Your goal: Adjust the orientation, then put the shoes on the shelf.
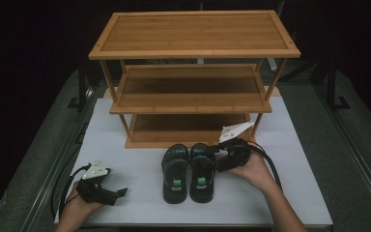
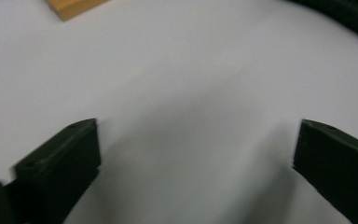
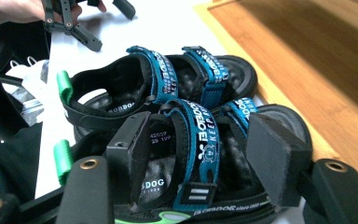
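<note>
Two black sandals with blue straps sit side by side, upright, toes toward the bamboo rack.

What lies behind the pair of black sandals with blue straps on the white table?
Behind the black sandals with blue straps stands a three-tier wooden shoe rack. Its bottom shelf looks bare, though its back part is shadowed by the middle shelf.

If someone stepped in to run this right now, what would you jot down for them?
Right gripper: jaws astride the blue strap of the right sandal, apparently not clamped on it yet.
Left gripper: open, holding nothing, resting on the white table.
Both sandals, left sandal included, sit side by side in front of the bamboo rack.
Done: nothing shelved.
Left: probably grip each sandal and set it on a shelf.
</note>
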Tool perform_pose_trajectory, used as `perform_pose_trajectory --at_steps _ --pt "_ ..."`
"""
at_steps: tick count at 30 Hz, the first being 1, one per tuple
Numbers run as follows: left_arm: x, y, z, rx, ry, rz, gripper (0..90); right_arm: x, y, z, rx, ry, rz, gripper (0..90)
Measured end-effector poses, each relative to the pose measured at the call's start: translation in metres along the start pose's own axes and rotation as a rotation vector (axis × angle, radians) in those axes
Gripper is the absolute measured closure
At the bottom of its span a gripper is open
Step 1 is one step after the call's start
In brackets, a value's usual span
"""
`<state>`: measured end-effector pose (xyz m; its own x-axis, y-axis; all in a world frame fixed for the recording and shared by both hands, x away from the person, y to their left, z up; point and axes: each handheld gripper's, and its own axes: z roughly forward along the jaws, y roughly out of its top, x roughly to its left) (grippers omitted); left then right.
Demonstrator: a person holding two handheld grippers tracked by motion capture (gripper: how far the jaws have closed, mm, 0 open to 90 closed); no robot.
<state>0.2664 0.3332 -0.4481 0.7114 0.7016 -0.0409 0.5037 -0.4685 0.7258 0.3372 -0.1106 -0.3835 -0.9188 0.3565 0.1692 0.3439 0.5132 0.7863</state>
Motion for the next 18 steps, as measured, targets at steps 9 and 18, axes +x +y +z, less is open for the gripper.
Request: perform_pose_trajectory --at_steps 9,18 --pt "-0.016 0.028 -0.003 -0.026 -0.040 0.056 5.6 0.004 -0.007 -0.012 0.000 -0.040 0.011 37.7" --pt "-0.036 0.073 0.004 -0.067 -0.131 0.127 5.8 0.007 -0.011 -0.016 -0.016 -0.058 0.009 37.7"
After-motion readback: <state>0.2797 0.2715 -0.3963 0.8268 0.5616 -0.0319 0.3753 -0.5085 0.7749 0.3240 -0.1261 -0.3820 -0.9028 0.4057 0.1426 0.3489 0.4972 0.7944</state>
